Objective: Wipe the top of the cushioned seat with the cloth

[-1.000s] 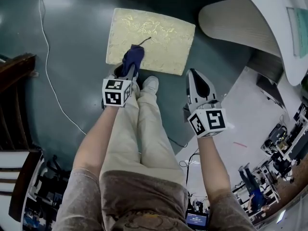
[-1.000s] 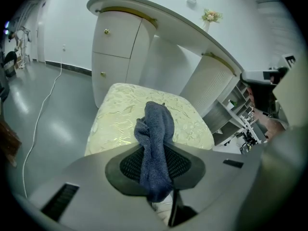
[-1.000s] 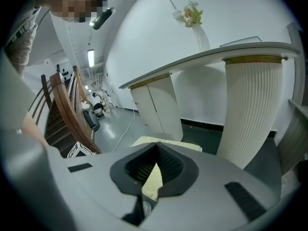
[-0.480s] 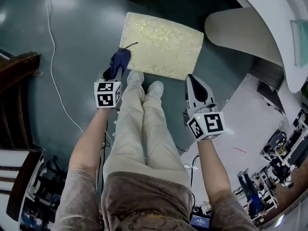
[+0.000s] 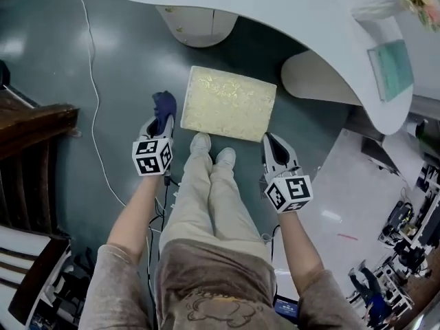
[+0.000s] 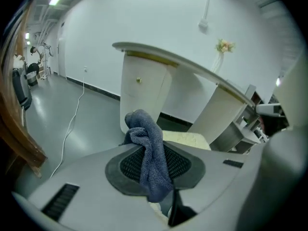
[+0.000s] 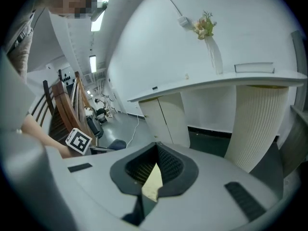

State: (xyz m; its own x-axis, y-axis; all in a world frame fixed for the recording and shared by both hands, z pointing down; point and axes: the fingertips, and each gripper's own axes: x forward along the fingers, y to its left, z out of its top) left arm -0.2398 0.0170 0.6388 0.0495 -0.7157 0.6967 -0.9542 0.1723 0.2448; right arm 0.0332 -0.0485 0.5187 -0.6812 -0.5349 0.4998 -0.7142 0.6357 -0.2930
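My left claw (image 5: 163, 119) is clenched on the bunched middle of the soft, light cloth (image 6: 149, 158), just left of the cushioned seat (image 5: 227, 103). The right claw (image 5: 274, 145) seems closed, with nothing inside.

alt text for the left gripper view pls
The left tongs are shut on a blue-grey cloth that bunches up above them. Just beyond shows a strip of the pale cushioned seat, then a curved white desk on a grey floor.
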